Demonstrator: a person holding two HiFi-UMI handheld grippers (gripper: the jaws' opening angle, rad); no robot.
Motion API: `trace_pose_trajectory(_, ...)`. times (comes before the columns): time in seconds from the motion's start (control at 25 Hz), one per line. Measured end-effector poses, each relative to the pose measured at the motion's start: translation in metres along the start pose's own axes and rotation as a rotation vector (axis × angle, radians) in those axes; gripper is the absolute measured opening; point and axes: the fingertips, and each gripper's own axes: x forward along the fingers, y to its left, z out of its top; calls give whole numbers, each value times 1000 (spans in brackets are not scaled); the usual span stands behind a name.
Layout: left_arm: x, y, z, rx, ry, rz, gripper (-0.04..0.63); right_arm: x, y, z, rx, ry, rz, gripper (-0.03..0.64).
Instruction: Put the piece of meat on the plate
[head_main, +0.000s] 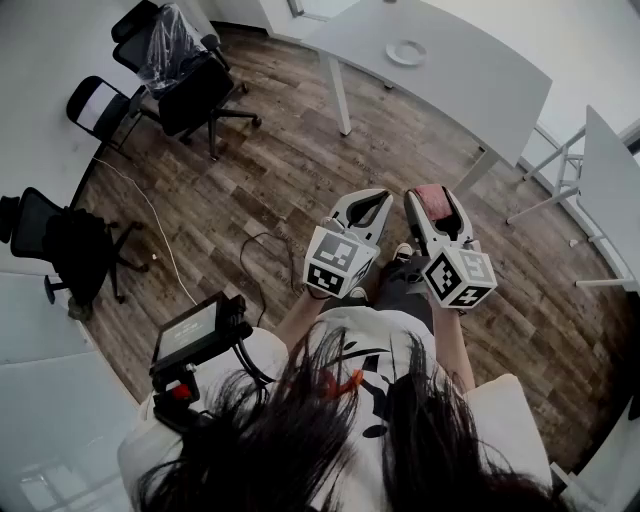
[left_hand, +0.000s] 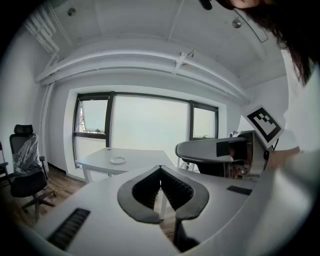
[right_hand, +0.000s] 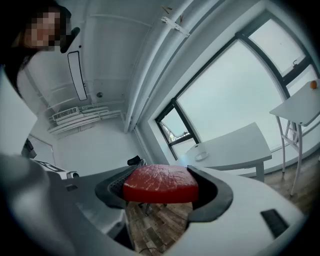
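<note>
Right gripper (head_main: 432, 193): I carry the flat red piece of meat (right_hand: 160, 184) clamped in wide jaws.
Left gripper (left_hand: 160, 169): closed, empty.
Round white plate (head_main: 406, 52): far ahead.

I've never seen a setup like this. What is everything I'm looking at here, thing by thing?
piece of meat: one, red, between the right hand-held gripper's jaws
plate: one, white, on the far table
tables: two in the head view, white, one at the far end and one on the right
office chairs: at least three, black, along the left wall
floor: one, brown wood planks, underfoot
cables: one pale, one dark, loose on the floor
screen device: one, black, at the person's left side
left hand-held gripper: one, white, jaws together, empty
right hand-held gripper: one, white, closed on the piece of meat
</note>
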Motion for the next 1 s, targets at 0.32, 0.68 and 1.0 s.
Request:
trace_pose_trajectory(0.32,1,-8,0,7,0,-20,5,-6,-1,1,14,-14,2,316)
trace_pose_trajectory(0.68,17,-4,0,-3,3,-24,5,1,-14,2,23,1,-2,316)
trace_pose_trajectory(1.0,7,-5,-2,4,7,-19,5,-4,-6,-2,21,4,2,316)
